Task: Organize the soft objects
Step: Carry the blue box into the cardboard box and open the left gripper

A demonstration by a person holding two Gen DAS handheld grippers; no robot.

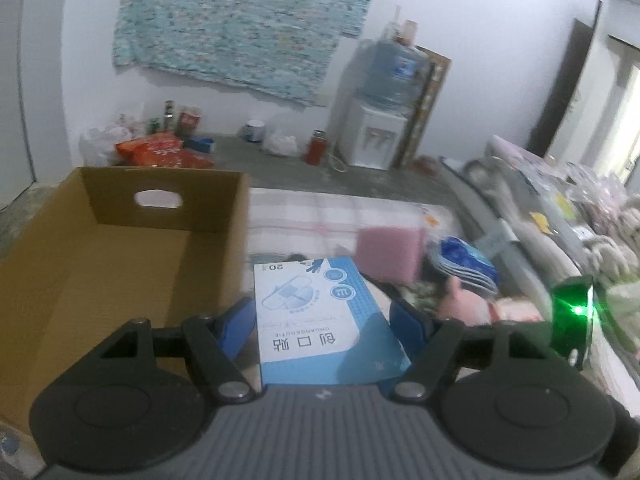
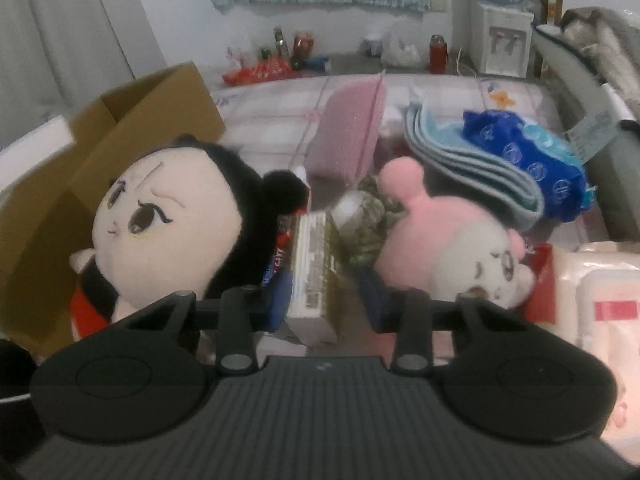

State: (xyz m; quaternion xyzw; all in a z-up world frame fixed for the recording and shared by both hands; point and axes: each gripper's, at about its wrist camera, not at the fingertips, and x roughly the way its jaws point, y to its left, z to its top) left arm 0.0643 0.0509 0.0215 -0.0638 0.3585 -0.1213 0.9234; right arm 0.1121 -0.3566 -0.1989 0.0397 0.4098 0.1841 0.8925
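My left gripper is shut on a blue and white plaster box, held above the bed just right of an open cardboard box. In the right wrist view my right gripper stands open around a small olive and white carton. Its left finger lies against the carton and a gap shows on the right side. A black-haired plush doll leans by the cardboard box. A pink plush lies to the right of the carton.
On the checked bedsheet lie a pink foam block, stacked blue cloths, a blue packet and a wipes pack. Bedding is piled at the right. A water dispenser and bottles stand by the far wall.
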